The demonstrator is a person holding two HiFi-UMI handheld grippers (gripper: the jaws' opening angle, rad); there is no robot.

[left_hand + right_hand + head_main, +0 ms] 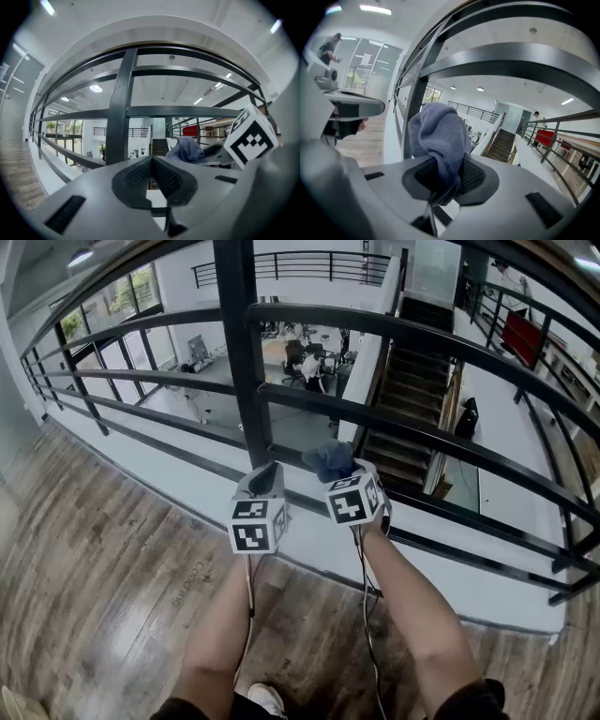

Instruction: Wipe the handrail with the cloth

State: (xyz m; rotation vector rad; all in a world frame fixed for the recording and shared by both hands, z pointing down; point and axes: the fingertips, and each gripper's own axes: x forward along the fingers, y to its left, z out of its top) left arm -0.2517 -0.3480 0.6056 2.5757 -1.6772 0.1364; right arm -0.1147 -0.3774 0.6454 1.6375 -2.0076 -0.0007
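With my right gripper [445,177] clenched on the blue cloth [440,133], held up close by the black handrail [441,439], and my left gripper [152,174] closed empty beside it, I should press the cloth's bulk onto the bar and drag steadily.

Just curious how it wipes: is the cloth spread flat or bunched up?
Bunched. The cloth stands up in a crumpled lump, its lower end pinched in the right gripper; no flat part shows.
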